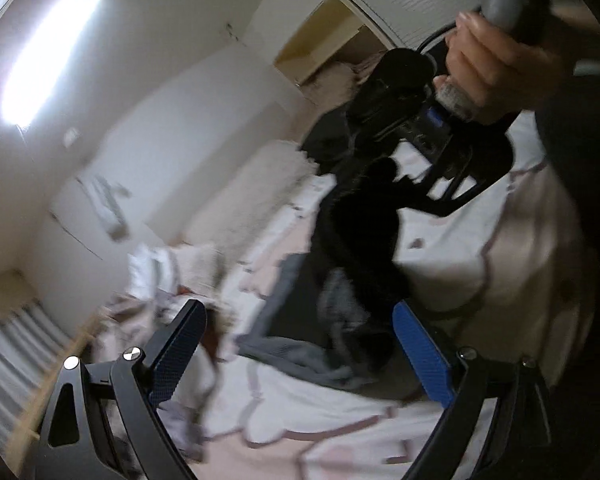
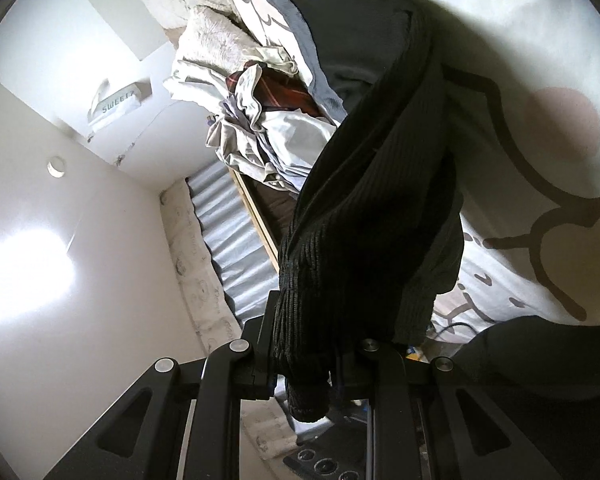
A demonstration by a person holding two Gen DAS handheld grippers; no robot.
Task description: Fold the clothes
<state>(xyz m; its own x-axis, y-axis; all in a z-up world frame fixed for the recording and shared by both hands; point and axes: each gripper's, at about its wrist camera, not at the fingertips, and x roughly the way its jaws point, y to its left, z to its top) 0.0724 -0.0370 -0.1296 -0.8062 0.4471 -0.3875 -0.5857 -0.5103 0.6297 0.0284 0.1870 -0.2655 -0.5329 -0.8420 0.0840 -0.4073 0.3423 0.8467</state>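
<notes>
A black ribbed knit garment [image 2: 364, 216] hangs from my right gripper [image 2: 304, 364], which is shut on its hem, and trails down onto the bed. In the left wrist view the same garment [image 1: 356, 248] hangs in mid-air from the right gripper [image 1: 396, 184], held up by a hand. My left gripper [image 1: 300, 344] is open and empty, its blue-padded fingers [image 1: 420, 356] spread below the hanging cloth. A grey garment [image 1: 284, 344] lies on the bed under the black one.
The bed has a white sheet with pink patterns [image 1: 452, 248]. A heap of unfolded clothes [image 2: 260, 120] lies near the bed's edge beside a fluffy pillow [image 2: 216, 40]. White walls and a wooden bed frame [image 2: 256, 212] stand beyond.
</notes>
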